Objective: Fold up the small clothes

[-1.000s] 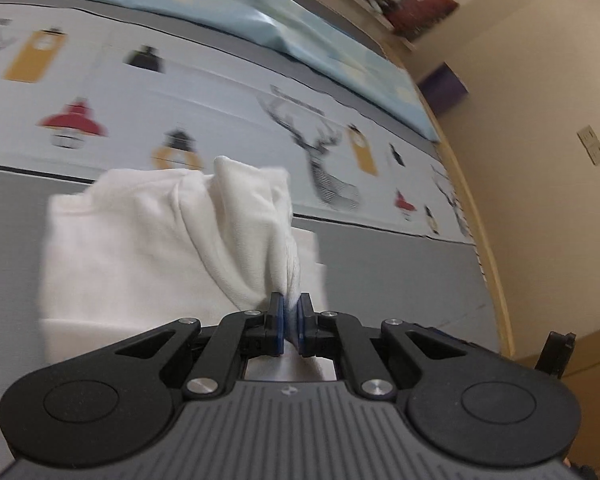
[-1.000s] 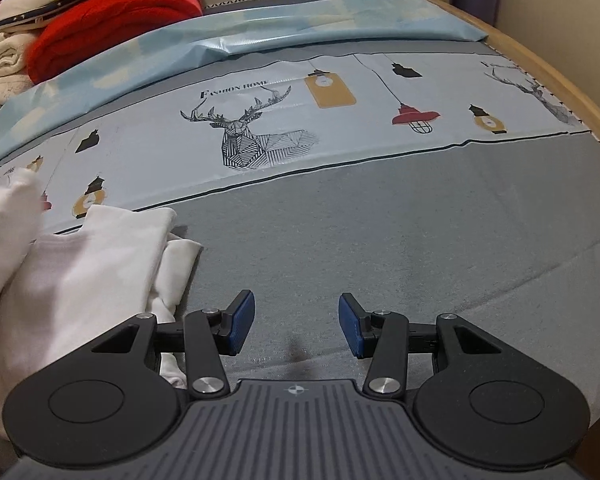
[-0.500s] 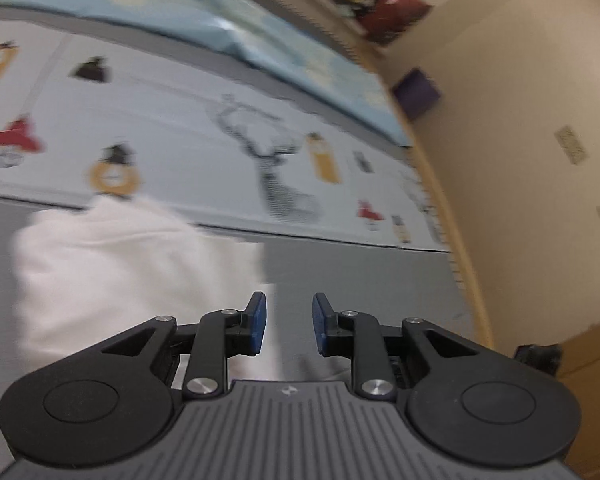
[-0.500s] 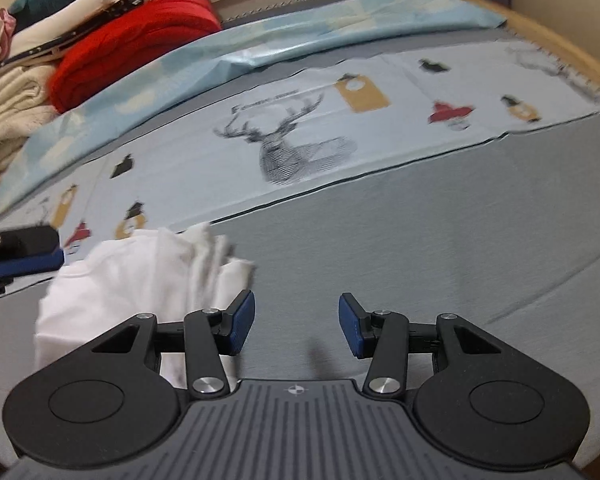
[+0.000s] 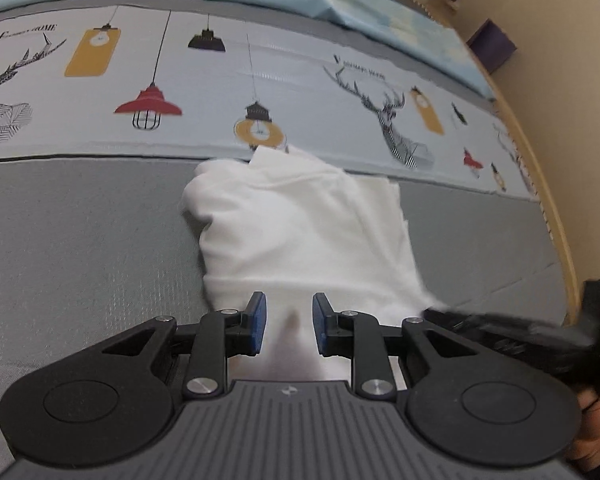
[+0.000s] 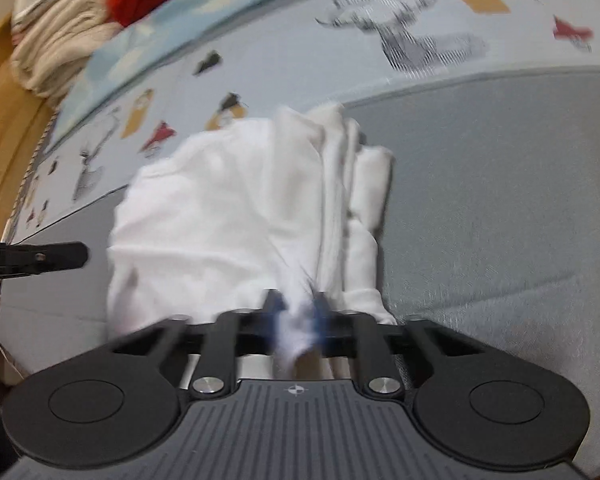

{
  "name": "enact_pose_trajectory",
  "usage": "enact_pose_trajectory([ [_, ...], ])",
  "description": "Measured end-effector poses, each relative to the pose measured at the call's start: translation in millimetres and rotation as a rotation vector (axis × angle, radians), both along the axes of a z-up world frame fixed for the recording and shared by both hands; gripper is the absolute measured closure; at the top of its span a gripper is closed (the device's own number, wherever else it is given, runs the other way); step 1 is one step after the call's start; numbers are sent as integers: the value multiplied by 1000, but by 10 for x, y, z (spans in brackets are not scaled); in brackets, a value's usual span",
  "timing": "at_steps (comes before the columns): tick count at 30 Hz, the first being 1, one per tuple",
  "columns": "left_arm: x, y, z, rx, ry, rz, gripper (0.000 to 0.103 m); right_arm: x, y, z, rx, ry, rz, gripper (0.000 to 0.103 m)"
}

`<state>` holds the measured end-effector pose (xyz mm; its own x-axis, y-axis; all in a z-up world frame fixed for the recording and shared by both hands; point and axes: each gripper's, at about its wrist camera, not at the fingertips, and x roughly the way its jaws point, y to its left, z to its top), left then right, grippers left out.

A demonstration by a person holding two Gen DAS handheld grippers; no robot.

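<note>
Since a second ago my left gripper has let go of the white garment and now stands partly open over its near hem, pads clear of it. My right gripper has swung onto the garment's right edge; its jaws are closing with a bunch of cloth between them. The garment lies bunched on the grey mat, its far edge reaching the printed cloth

A home bedroom: printed deer-and-lamp bedsheet, stacked folded knitwear at the bed's far edge.
</note>
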<state>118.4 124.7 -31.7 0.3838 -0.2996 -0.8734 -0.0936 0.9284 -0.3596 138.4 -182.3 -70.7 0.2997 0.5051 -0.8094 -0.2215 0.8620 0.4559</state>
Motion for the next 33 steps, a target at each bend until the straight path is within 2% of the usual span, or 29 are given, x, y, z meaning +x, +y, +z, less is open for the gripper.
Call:
enact_pose_trajectory([
  [5,-12,-217,-31,-1,16,-113,77,-138,-346,356,102,-99,-20,92],
  [7,-25,-327,-72,-2,26,-174,77,-195,-453,412,92,-116,-7,92],
  [9,-35,-441,-186,12,57,-242,77,-239,-513,360,29,-88,22,92],
  [12,-67,-570,-460,93,121,-316,77,-248,-488,106,-89,23,83,89],
  [13,-88,-584,-541,109,139,-331,77,-233,-468,53,-139,33,87,88],
  [15,-119,-564,-608,101,136,-339,77,-188,-465,78,-190,-18,51,86],
  [17,-123,-481,-589,64,127,-321,77,-89,-536,154,-132,-53,-36,68],
  [20,-132,-232,-523,-52,82,-244,76,20,-633,201,-19,-103,-166,55],
  [22,-120,17,-480,-107,35,-153,76,96,-612,118,13,-97,-202,55],
  [24,-111,272,-494,-155,16,-58,76,208,-505,14,0,-51,-216,55],
  [26,-71,446,-487,-142,10,10,76,312,-396,-1,17,-53,-232,54],
  [28,-35,561,-494,-140,2,42,76,461,-290,-59,6,-44,-235,54],
  [32,70,696,-546,-193,1,78,76,638,-130,-198,-31,-17,-257,54],
  [33,99,693,-541,-200,-5,82,73,662,-133,-221,-30,-12,-262,54],
])
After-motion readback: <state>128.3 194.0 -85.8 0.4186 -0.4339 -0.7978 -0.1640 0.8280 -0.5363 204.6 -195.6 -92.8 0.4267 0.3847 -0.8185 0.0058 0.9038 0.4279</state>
